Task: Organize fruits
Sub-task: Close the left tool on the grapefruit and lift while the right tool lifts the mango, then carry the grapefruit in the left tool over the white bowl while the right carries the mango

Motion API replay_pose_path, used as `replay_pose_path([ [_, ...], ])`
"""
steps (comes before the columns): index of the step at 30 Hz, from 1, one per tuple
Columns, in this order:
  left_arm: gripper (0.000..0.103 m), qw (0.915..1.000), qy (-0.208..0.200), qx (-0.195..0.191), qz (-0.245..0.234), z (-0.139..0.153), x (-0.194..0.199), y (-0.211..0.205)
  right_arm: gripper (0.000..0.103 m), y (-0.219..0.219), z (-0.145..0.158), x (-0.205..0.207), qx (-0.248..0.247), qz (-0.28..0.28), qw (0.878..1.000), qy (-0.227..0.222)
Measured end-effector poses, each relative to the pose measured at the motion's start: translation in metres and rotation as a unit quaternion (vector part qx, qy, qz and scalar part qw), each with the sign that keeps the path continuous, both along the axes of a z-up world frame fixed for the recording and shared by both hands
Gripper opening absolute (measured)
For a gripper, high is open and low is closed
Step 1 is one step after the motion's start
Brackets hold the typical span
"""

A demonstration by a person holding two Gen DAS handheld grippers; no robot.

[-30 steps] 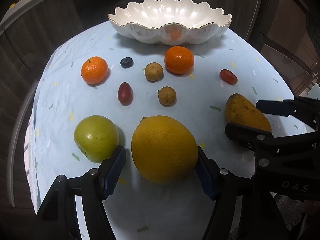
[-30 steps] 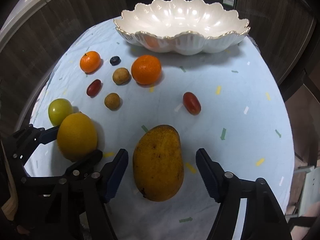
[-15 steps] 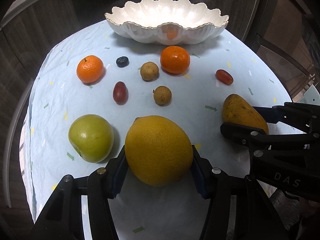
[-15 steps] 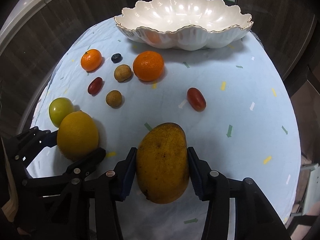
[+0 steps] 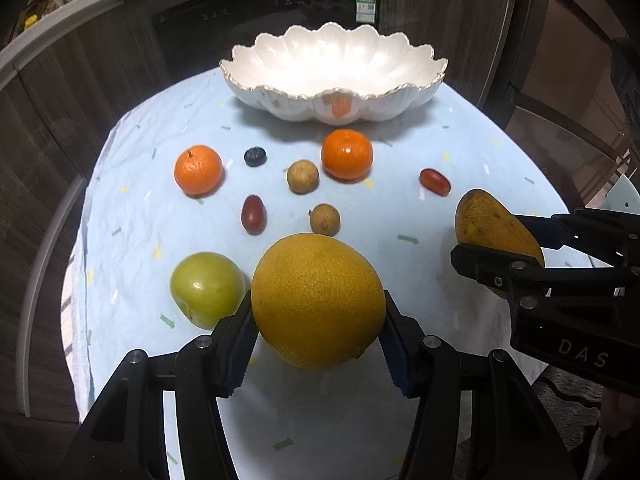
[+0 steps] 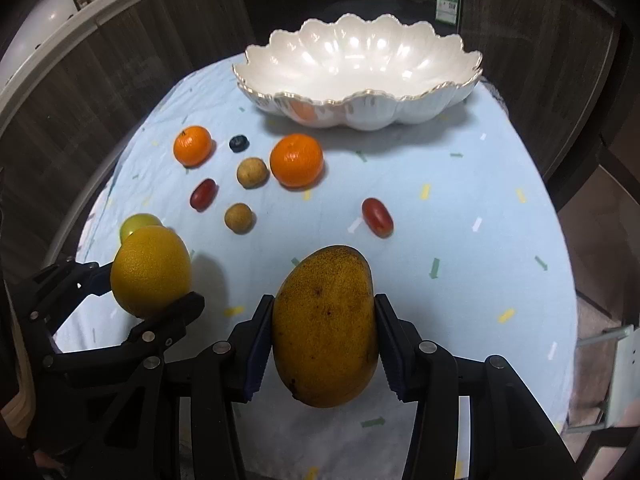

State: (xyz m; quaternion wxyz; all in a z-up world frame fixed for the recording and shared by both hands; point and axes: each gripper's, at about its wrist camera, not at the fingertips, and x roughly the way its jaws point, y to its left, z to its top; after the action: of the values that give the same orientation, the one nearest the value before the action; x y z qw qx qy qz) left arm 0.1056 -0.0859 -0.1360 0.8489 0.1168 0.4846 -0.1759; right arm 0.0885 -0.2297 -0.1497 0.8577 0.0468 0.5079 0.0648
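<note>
While left tool (image 5: 318,342) grips grapefruit (image 5: 318,300) and right tool (image 6: 322,344) grips mango (image 6: 326,326), both should be lowered gently into bowl (image 6: 360,92), well apart.

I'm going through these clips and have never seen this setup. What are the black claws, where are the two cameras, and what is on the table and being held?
No robot here: a person holds a two-finger claw in each hand, each with a camera looking along its fingers. The left gripper is clamped on a big yellow citrus fruit; the right gripper is clamped on a mango. Each view also shows the other claw at its edge. On the blue tablecloth lie a green apple, two tangerines, two small brown fruits, two red grape-like fruits and a blueberry. The white scalloped bowl behind looks empty.
</note>
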Motion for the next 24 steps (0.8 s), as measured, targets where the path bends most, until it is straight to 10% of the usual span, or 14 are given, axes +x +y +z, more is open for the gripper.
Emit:
replay_pose_path([
  [24, 0.056, 0.9986, -0.048, -0.021, 0.009, 0.061, 0.020, -0.012, 0.049, -0.026, 0.062, 0.010, -0.007, -0.028, 0.997, -0.073],
])
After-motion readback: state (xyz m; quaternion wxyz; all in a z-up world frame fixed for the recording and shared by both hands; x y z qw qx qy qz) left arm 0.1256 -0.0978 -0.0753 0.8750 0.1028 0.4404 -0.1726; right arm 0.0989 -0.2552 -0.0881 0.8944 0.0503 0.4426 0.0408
